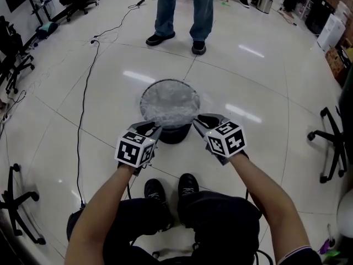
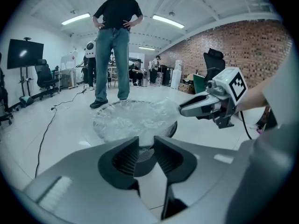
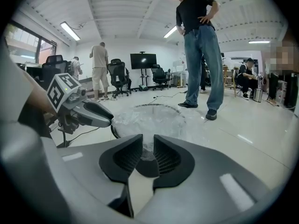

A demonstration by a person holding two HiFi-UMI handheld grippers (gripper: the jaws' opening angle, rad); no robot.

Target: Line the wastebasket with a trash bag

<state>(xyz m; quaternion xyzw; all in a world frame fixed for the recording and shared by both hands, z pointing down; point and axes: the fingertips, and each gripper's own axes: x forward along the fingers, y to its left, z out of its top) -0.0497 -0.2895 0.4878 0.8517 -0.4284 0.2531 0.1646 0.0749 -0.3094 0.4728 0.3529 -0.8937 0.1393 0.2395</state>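
A black mesh wastebasket [image 1: 175, 132] stands on the white floor just ahead of my feet. A clear trash bag [image 1: 169, 102] is draped over its mouth, crinkled and spread across the rim. My left gripper [image 1: 154, 128] is at the basket's near-left rim and my right gripper [image 1: 197, 123] at its near-right rim. In the left gripper view the jaws [image 2: 145, 141] stand apart, with the bag's near edge [image 2: 133, 120] just beyond the tips. The right gripper view shows its jaws [image 3: 148, 141] apart as well, with the bag [image 3: 149, 120] and mesh behind the gap. Neither pair presses on the film.
A person in jeans [image 1: 179, 15] stands on the far side of the basket. A black cable [image 1: 85, 93] runs along the floor at the left. Office chairs stand at the right [image 1: 331, 142] and near left [image 1: 16, 203]. My shoes [image 1: 171, 189] are close behind the basket.
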